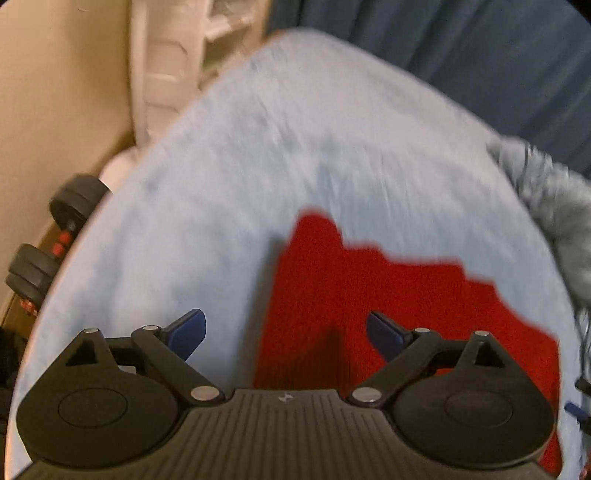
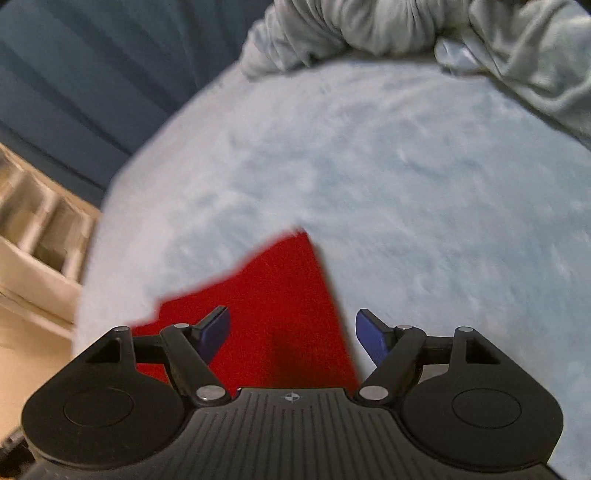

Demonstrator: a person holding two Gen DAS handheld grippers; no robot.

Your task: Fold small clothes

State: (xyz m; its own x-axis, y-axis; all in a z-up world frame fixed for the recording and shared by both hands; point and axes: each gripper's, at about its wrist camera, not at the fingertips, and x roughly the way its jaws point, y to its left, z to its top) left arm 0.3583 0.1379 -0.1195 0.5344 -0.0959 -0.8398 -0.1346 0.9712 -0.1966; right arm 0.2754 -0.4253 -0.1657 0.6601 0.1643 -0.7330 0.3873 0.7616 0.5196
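A small red garment (image 1: 369, 302) lies flat on a pale blue fleecy surface (image 1: 258, 147). In the left wrist view my left gripper (image 1: 286, 334) is open and empty, just above the garment's left edge, its right finger over the red cloth. In the right wrist view the same red garment (image 2: 273, 295) lies below my right gripper (image 2: 293, 334), which is open and empty, straddling the garment's right edge. Both views are blurred.
A crumpled grey-green cloth (image 2: 406, 33) is heaped at the far edge of the surface, also showing at right in the left wrist view (image 1: 554, 206). Dark blue curtain (image 2: 92, 74) hangs behind. Black dumbbells (image 1: 48, 236) and a white plastic rack (image 1: 166, 62) stand left of the surface.
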